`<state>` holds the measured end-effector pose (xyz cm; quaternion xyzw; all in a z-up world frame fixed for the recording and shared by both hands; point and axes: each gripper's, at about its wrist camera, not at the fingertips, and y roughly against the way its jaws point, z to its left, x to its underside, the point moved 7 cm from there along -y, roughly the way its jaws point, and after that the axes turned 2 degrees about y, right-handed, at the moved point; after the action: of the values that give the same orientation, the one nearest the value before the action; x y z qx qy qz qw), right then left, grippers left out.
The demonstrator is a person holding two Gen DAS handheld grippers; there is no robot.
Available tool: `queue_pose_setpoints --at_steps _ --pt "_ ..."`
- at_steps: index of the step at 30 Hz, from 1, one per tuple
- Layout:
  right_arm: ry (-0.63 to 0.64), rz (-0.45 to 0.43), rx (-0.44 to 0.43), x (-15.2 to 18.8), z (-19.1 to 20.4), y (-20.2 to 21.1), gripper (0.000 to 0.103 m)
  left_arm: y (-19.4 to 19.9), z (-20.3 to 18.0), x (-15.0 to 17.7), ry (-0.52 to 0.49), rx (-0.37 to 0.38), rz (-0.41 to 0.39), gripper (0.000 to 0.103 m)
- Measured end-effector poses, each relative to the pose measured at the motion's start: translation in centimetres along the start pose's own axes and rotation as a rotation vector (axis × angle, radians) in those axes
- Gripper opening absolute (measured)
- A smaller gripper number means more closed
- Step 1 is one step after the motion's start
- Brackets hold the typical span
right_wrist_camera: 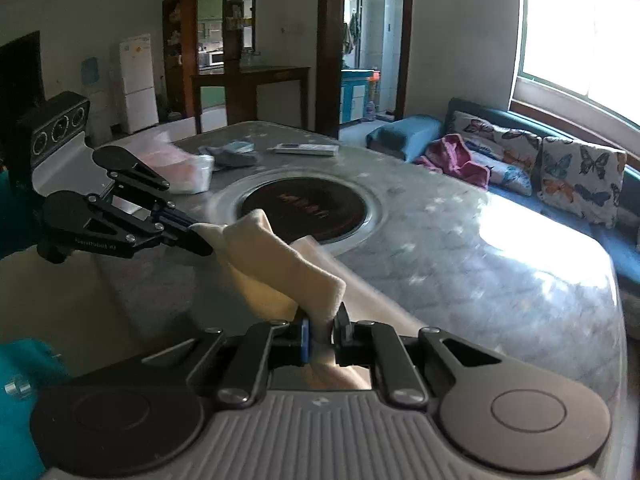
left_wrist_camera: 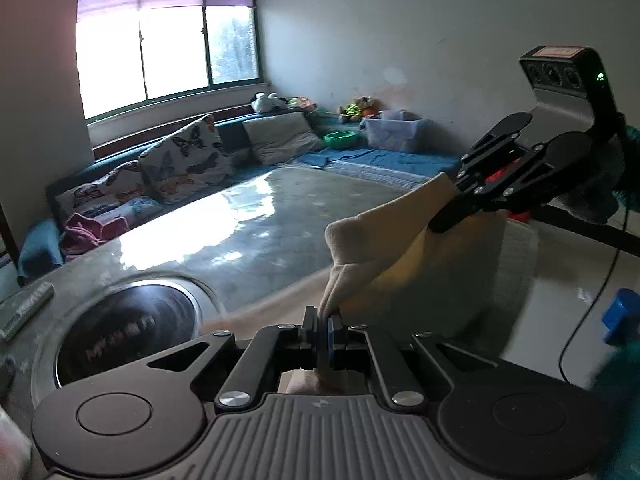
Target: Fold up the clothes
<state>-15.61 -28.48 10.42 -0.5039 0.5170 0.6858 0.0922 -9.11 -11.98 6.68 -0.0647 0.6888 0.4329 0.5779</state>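
Cream cloth hangs stretched above the counter; left tool and right tool each pinch a corner, likely readying a fold.

Two matching handheld grippers. The left gripper has a ribbed grey body, flanked by two round black discs, each marked with a faint inner circle. Black scissor-like linkage arms, pinned with silver screws, run forward to two narrow black fingers; one finger carries a blue pad. The right gripper looks the same, with a small logo on its grey body. Seen from the side, each carries a black camera block with three round lenses above a grey bracket. One shows a green light and a thin black cable. Teal sleeves cover the person's arms.
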Motion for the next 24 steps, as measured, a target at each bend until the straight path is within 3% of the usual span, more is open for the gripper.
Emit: queue_pose_setpoints --at_steps 5,10,12,15,17,20,24 --pt "-0.035 0.033 0.06 -1.0 -4.9 -5.3 0.01 -6.6 2.4 -0.8 0.055 -0.038 0.076 0.005" --pt "-0.132 0.086 0.126 1.4 -7.6 -10.9 0.011 -11.8 4.5 0.7 0.158 -0.101 0.133 0.006" --pt "-0.166 0.092 0.156 2.6 -8.1 -12.6 0.016 -12.9 5.0 1.4 0.181 -0.126 0.149 0.011" --pt "-0.185 0.06 0.222 3.7 -8.4 -12.4 0.031 -12.8 5.4 1.6 0.191 -0.16 0.14 0.021" --pt "-0.215 0.028 0.26 4.0 -8.7 -11.2 0.032 -12.8 5.8 1.5 0.191 -0.188 0.136 0.026" --pt "-0.253 -0.023 0.289 4.5 -8.3 -8.7 0.043 -12.7 6.4 1.1 0.217 -0.228 0.128 0.036" --pt "-0.281 -0.054 0.225 5.2 -6.7 -6.1 0.044 -11.2 5.9 0.0 0.266 -0.212 0.07 0.036"
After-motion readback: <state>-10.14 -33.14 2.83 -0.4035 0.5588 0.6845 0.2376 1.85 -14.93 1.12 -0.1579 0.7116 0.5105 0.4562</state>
